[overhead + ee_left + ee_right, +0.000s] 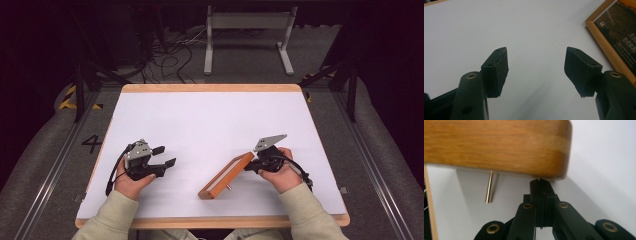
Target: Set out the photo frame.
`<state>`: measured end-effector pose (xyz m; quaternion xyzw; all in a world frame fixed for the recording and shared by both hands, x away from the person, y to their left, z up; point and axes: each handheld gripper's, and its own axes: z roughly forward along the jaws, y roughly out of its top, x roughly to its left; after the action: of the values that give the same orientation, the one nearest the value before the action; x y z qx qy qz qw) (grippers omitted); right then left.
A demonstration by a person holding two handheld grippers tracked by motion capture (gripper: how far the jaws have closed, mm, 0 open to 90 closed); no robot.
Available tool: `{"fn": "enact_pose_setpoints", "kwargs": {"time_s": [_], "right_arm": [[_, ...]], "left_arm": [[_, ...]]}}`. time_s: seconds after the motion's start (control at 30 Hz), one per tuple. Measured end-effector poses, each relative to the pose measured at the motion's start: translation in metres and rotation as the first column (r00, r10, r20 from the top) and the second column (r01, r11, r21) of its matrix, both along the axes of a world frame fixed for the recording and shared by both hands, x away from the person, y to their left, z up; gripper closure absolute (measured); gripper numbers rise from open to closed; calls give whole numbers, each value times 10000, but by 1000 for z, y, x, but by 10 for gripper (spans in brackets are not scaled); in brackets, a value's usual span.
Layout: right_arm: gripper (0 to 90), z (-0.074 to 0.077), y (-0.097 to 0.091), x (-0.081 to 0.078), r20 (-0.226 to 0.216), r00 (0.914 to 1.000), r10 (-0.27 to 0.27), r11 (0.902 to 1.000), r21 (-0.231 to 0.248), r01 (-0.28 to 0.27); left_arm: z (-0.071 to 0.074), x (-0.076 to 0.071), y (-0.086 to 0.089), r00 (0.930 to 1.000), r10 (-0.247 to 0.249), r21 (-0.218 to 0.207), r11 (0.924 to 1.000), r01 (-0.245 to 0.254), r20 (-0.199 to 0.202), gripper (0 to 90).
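Note:
A wooden picture frame stands tilted on its long edge near the table's front middle. Its dark printed front faces my left gripper. A thin brass pin sticks out of its back. My right gripper is at the frame's far right end. Its jaws are pressed together, and the tips touch the underside of the frame's wooden edge, with nothing visible between them. My left gripper rests on the table to the left of the frame, open and empty.
The white tabletop has a wooden rim. Beyond its far edge are a grey floor, tangled cables and a white metal stand. Dark posts stand at both sides.

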<state>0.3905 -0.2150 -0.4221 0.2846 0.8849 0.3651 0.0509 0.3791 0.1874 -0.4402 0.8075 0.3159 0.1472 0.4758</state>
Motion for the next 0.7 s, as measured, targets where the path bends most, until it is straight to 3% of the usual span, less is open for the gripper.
{"fn": "enact_pose_setpoints", "kwargs": {"time_s": [0.47, 0.7], "right_arm": [[900, -3, 26, 33, 60, 9999, -114, 9996, 253, 112], [900, -2, 48, 44, 146, 9994, 329, 9973, 656, -338]], "left_arm": [[-1, 2, 0, 10000, -2, -23, 10000, 2, 13, 363], [-1, 2, 0, 10000, 9, -17, 10000, -9, -11, 357]]}}
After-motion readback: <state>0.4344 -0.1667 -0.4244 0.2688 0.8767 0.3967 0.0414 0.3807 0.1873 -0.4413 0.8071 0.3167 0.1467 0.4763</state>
